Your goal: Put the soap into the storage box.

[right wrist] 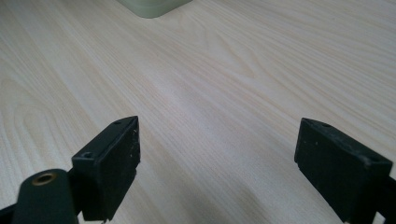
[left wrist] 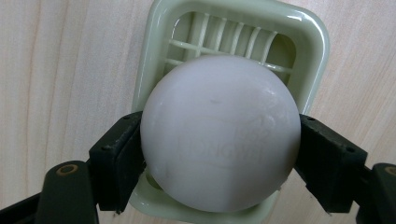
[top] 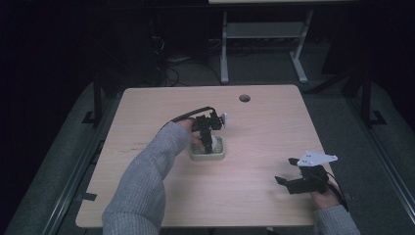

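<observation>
The left tongs (left wrist: 219,154) clamp a white ball (left wrist: 219,133) directly over the green slotted tray (left wrist: 310,51) beneath them. Being smooth and round, it could squirt out sideways. The right tongs (right wrist: 217,163) gape apart, nothing between.

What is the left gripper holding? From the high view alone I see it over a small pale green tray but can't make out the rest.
Observer: A smooth white ball, clamped between the left gripper's black jaws.
Operator: Is the tray solid?
Observer: No, the square pale green plastic tray has a slatted grid floor, seen behind the ball in the left gripper view.
Operator: And the right gripper's jaws?
Observer: The right gripper has its jaws spread wide with bare light wooden table between them.
</observation>
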### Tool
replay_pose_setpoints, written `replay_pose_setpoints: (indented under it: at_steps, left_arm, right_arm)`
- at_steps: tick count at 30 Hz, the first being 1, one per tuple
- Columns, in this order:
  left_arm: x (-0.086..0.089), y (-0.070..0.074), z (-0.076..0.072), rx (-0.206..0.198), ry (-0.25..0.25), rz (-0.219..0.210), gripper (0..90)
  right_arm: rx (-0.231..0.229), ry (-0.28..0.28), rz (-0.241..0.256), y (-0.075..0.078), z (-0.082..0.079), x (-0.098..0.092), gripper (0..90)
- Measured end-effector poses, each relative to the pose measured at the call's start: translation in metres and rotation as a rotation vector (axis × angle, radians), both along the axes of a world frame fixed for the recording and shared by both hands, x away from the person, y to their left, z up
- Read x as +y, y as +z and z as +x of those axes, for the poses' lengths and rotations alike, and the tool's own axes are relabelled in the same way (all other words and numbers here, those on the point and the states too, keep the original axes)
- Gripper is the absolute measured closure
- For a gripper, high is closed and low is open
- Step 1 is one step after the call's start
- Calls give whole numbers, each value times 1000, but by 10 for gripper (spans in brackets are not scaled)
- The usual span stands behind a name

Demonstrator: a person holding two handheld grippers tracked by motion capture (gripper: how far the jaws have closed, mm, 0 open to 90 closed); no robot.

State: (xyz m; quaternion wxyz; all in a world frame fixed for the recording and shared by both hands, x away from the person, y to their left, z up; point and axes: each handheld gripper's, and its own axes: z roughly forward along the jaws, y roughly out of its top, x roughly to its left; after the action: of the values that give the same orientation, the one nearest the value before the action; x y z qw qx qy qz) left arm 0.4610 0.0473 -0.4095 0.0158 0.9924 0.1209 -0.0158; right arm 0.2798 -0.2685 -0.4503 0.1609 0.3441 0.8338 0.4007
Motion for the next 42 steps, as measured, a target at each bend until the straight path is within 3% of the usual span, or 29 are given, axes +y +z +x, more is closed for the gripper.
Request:
replay_pose_setpoints:
  at_steps: [11, 15, 42]
  left_arm:
    - [0, 0, -1, -4, 0, 2, 219]
    - [0, 7, -1, -14, 5, -35, 229]
    - [9, 24, -7, -27, 17, -51, 202]
  right_arm:
    - [2, 1, 1, 0, 0, 0, 136]
    - [4, -1, -1, 0, 0, 0, 136]
    - [11, -3, -8, 0, 1, 1, 136]
